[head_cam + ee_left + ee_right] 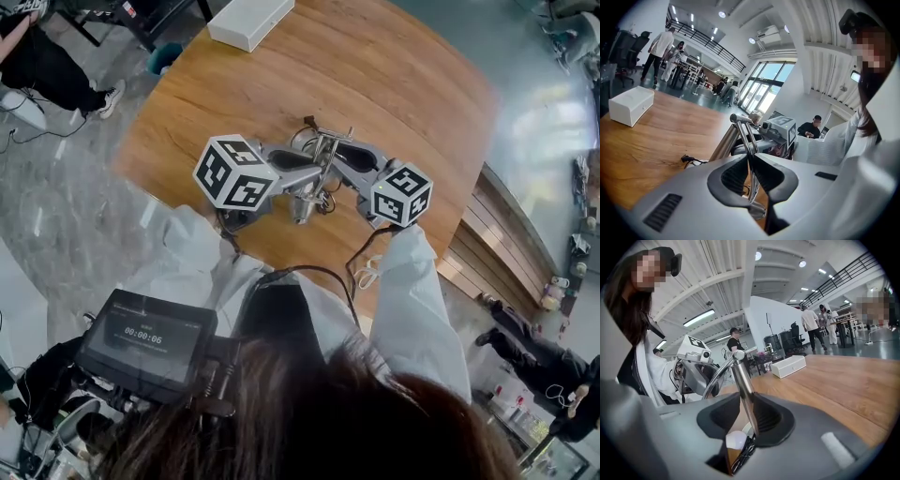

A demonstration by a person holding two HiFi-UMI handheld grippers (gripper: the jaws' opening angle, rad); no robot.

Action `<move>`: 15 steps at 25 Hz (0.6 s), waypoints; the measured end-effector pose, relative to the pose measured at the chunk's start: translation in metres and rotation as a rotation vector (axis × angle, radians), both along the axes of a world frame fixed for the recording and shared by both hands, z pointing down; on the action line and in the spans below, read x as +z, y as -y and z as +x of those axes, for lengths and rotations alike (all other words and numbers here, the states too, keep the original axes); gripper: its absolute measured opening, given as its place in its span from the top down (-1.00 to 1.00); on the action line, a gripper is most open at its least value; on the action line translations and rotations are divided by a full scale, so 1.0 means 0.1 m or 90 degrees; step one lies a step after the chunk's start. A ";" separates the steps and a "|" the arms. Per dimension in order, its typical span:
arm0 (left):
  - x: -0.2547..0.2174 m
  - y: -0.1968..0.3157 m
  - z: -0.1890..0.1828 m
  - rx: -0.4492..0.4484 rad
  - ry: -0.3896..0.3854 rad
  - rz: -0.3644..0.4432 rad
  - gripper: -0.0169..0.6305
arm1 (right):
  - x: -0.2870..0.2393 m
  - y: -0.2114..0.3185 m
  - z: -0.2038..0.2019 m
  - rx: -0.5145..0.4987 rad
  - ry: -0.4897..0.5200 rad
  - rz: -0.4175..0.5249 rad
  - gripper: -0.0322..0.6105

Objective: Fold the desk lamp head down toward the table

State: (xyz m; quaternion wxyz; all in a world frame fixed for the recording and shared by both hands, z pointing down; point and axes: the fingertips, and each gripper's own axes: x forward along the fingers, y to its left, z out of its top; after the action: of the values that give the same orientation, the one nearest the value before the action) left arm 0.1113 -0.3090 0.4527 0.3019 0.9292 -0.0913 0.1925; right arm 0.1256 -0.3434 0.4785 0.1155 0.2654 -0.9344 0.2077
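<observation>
A small chrome desk lamp point(317, 159) stands mid-table on the wooden table point(403, 94). My left gripper point(311, 174) comes at it from the left, and its jaws are shut on the lamp's two thin arm rods point(749, 143). From the right, my right gripper point(339, 161) closes on the thicker chrome tube point(742, 378), which runs up between its pads to the hinge point(737, 355). In the right gripper view the white bulb of the lamp head point(736, 439) shows below the jaws. The lamp's black cable point(690, 160) lies on the wood.
A white box point(248, 21) sits at the table's far edge, well away from the lamp. A black monitor point(145, 342) hangs at the person's chest. Several people stand and sit around the room beyond the table.
</observation>
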 end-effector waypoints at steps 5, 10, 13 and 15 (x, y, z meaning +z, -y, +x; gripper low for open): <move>0.02 0.07 -0.04 -0.031 -0.031 -0.016 0.77 | 0.06 0.05 -0.01 0.021 -0.018 -0.007 0.63; 0.07 -0.09 -0.18 -0.047 -0.013 0.014 0.78 | 0.20 -0.02 0.10 0.105 -0.061 -0.032 0.64; -0.03 -0.11 -0.33 -0.093 -0.021 0.023 0.78 | 0.06 -0.11 0.28 0.182 0.013 -0.057 0.73; -0.19 -0.05 -0.42 -0.140 -0.028 0.053 0.79 | -0.13 -0.16 0.32 0.212 0.032 -0.044 0.77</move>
State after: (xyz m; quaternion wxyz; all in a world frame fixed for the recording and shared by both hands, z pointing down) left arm 0.0696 -0.3043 0.4335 0.2844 0.9293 -0.1941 0.1340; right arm 0.1576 -0.3271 0.4655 0.0654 0.4072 -0.8724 0.2625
